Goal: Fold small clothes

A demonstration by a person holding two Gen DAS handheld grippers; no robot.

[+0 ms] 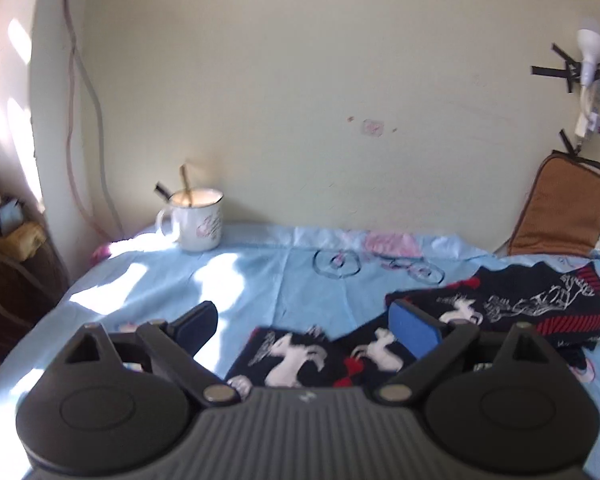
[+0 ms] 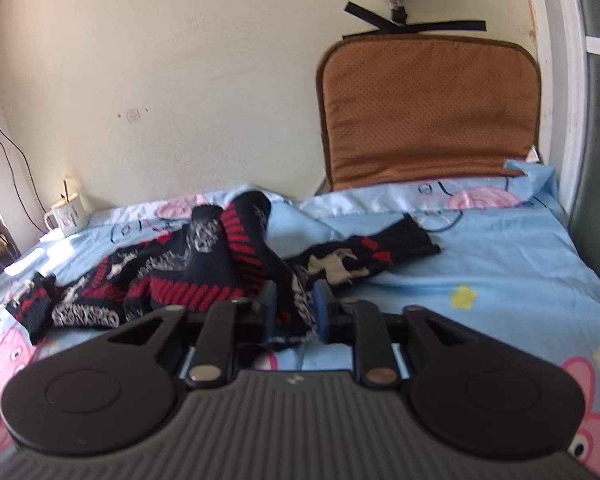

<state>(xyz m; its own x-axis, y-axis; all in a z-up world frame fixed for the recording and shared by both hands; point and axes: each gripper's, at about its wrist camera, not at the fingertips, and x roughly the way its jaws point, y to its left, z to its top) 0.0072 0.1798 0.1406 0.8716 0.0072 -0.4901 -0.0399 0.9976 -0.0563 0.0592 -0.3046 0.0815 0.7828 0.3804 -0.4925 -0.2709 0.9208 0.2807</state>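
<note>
Dark patterned sweater [image 2: 188, 268] sprawled left-to-right across blue sheet [image 2: 500, 264], bunched fold between right gripper [image 2: 296, 304] pads, seemingly pinched; left gripper [image 1: 308, 320] wide open, empty, over left end.

Daylight enters from the left, laying bright, blown-out patches on the blue sheet [image 1: 260, 280] and the side wall in the left wrist view. The white mug [image 1: 196, 220] glows at its rim. Both views are soft with slight motion blur, and the fisheye bends the walls and darkens the corners.
</note>
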